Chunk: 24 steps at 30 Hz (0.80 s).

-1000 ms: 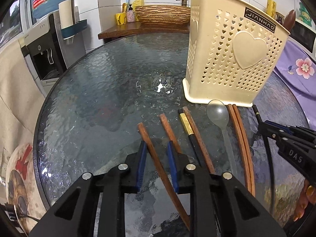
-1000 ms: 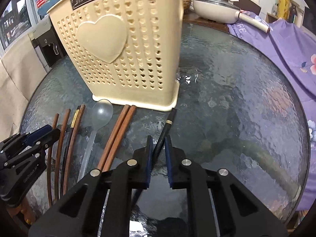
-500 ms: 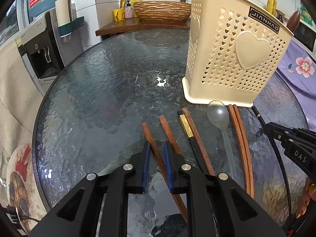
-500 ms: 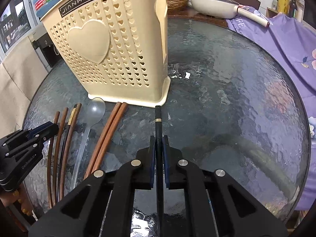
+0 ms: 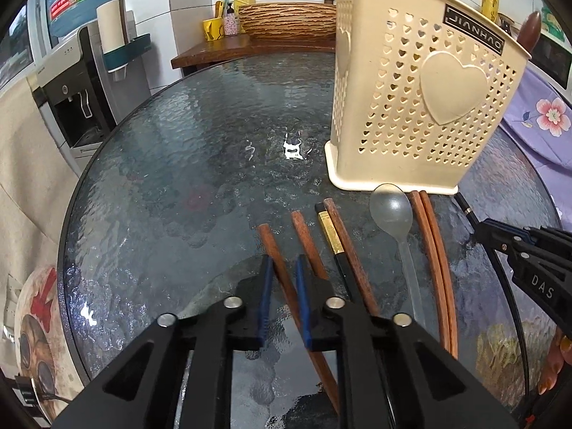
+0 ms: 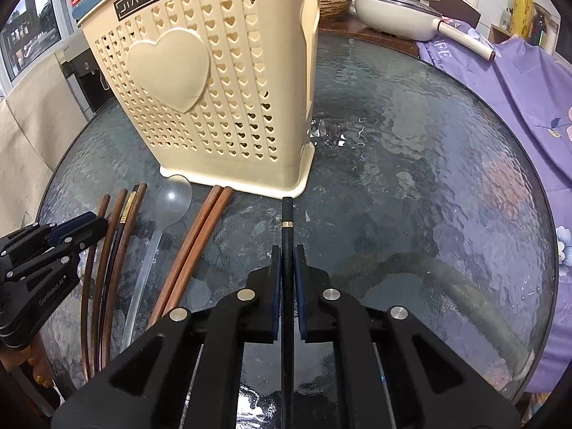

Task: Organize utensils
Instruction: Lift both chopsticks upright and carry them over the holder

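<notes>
On the round glass table (image 5: pixel 178 178) a row of utensils lies before a cream perforated holder (image 5: pixel 411 107). My left gripper (image 5: pixel 284 261) straddles the leftmost brown chopstick (image 5: pixel 271 243). Its jaws are closing, and a sliver of gap still shows beside the stick. My right gripper (image 6: pixel 286 250) is shut on a black chopstick (image 6: pixel 286 214) with a gold band, which points at the corner of the holder (image 6: pixel 200 89). A clear spoon (image 5: pixel 389 211), a brown pair (image 5: pixel 432 250) and a black, gold-banded chopstick (image 5: pixel 330 228) lie between the two grippers.
A water dispenser (image 5: pixel 71 89) stands off the table's left edge, with a wooden basin (image 5: pixel 286 21) on a counter behind. A white pan (image 6: pixel 393 14) and a purple flowered cloth (image 6: pixel 518 89) are at the right. A person's fingers (image 5: pixel 557 357) show at the lower right.
The left jaws have narrowed around the brown chopstick. The right jaws have closed on the black chopstick, which swung from slanted to straight along the fingers.
</notes>
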### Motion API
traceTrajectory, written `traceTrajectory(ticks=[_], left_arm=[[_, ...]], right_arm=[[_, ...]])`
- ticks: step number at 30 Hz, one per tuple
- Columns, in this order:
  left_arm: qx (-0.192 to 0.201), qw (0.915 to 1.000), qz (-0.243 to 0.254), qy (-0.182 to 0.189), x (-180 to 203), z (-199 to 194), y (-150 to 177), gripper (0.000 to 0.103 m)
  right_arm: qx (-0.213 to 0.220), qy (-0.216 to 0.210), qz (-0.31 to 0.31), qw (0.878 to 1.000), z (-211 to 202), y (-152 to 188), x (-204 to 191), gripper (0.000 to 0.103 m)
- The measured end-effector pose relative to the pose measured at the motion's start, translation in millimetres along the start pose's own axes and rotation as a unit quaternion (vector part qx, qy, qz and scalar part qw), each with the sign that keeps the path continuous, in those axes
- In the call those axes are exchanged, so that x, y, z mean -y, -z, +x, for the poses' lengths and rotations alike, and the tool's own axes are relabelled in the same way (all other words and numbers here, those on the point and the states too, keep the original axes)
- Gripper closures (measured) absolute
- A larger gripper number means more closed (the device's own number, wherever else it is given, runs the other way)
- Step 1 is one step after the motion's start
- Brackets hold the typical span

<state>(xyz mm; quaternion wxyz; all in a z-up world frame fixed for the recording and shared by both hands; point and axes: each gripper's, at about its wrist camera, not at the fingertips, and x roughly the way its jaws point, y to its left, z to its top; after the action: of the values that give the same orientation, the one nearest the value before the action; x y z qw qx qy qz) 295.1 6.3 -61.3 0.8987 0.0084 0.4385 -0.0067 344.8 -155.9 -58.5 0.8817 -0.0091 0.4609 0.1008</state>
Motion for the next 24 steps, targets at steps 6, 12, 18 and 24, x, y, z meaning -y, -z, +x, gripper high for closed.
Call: traceTrajectory(ticks=[6, 12, 18, 24], left_arm=[[0.005, 0.9996, -0.025, 0.013, -6.4, 1.7, -3.0, 0.094], [0.037, 0.9973, -0.048, 0.042, -11.1, -13.3, -7.7, 0.094], [0.098, 0.9913, -0.05, 0.072, -11.8, -56.9, -15.7, 0.095], [0.15, 0.9831, -0.04, 0.096, -8.5, -98.5, -21.4, 0.096]], right_arm=[[0.014, -0.019, 0.016, 1.0, -3.1, 5.0, 9.3, 0.095], [0.053, -0.042, 0.039, 0.997, -20.9, 6.6, 20.8, 0.095], [0.11, -0.067, 0.054, 0.99, -57.2, 5.6, 29.7, 0.095], [0.172, -0.098, 0.048, 0.979, -104.4, 5.6, 33.8, 0.095]])
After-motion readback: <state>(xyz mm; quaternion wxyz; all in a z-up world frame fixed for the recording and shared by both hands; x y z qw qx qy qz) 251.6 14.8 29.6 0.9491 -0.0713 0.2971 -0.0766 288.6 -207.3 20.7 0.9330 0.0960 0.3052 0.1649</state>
